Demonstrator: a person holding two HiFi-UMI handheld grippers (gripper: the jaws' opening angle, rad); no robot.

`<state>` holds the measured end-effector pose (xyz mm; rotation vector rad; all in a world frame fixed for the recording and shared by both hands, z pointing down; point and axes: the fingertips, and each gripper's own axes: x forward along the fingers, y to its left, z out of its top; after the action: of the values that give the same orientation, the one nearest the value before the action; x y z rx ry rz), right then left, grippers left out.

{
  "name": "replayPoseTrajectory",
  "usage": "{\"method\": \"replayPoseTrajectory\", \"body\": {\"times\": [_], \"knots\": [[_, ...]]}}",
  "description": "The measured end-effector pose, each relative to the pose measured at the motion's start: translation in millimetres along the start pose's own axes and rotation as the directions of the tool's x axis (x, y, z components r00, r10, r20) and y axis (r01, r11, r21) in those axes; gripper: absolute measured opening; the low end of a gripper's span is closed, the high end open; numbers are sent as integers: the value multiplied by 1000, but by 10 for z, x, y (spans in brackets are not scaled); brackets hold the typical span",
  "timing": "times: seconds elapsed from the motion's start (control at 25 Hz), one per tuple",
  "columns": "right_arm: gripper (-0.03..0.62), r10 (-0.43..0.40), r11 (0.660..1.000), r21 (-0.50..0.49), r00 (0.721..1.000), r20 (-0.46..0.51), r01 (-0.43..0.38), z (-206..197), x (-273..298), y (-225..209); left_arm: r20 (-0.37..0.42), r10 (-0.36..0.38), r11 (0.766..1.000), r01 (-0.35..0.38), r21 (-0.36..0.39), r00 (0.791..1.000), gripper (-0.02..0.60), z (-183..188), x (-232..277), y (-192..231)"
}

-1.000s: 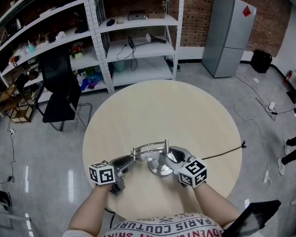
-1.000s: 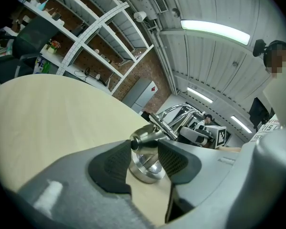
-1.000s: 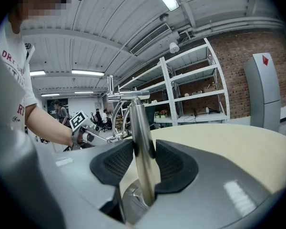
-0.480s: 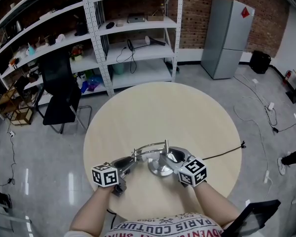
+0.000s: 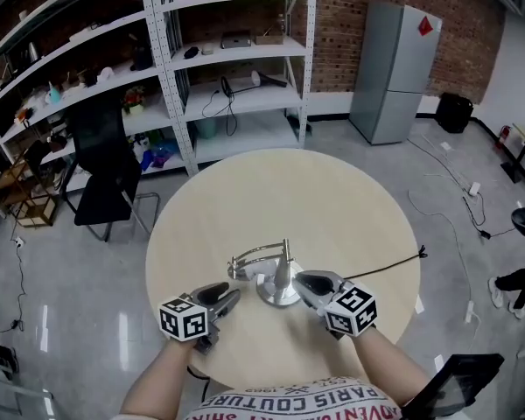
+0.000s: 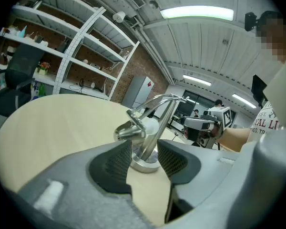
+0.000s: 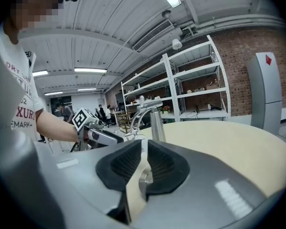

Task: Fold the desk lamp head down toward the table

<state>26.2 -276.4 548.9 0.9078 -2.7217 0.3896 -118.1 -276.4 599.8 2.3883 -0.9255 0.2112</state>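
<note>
— Both grippers have backed off the desk lamp (image 5: 276, 274) toward the person. A second ago the left one sat at the lamp head and the right one at the base. Right jaws have just been closing, with nothing between them.

— States now?

— left gripper (image 5: 233, 295): jaws apart, empty. Its own view shows the lamp beyond the pads, not between them. right gripper (image 5: 300, 279): jaws narrowed to a slit with bare table showing through the gap, so no grasp. Neither touches the lamp.

— Where's the lamp?

— Standing on its base (image 5: 278, 297), near the middle of the round table (image 5: 350, 199), just ahead of both grippers and between them. Post (image 7: 156, 123) is upright and the arm arcs over to the person's left. The lamp head (image 6: 132, 128) hangs low beside the post, close to the base. The cord (image 5: 389, 268) runs off toward the right table edge.

— So which step?

— My read: the fold is done or nearly done, and this is the let-go and retreat. I can't tell whether the head touches the table. It looks just clear of it.

— Next move?

— If the head has to go lower, the left gripper goes back in, clamps the head or the arm end and pushes down. The right has to reopen first, then brace the base so the lamp doesn't tip or skate. Otherwise, keep both grippers clear of the lamp.
</note>
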Motion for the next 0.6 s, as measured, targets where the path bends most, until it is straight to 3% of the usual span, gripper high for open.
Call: {"method": "replayPoseTrajectory", "body": {"times": [0.08, 0.16, 0.2, 0.24, 0.44, 0.6], "knots": [[-2, 32, 999, -12, 999, -15, -32, -3, -128, 168, 0, -18, 999, 18, 39, 1000, 161, 33, -39, -236], [-2, 94, 995, -14, 995, -38, -95, 12, -247, 376, 16, -33, 997, 32, 69, 999, 161, 102, -74, -515], [-2, 124, 992, -18, 991, -46, -125, 27, -307, 479, 29, -30, 996, 27, 87, 999, 115, 143, -94, -651], [-2, 146, 989, -23, 988, -49, -147, 50, -370, 573, 39, -26, 994, 22, 109, 999, 2, 182, -115, -790], [-2, 197, 980, 13, 980, -17, -196, 205, -716, 884, 36, -85, 973, 75, 219, 996, -2, 300, -259, -1538], [-2, 208, 978, -35, 978, 8, -208, 327, -946, 1069, 40, -82, 967, 69, 247, 996, -2, 375, -403, -1877]]}}
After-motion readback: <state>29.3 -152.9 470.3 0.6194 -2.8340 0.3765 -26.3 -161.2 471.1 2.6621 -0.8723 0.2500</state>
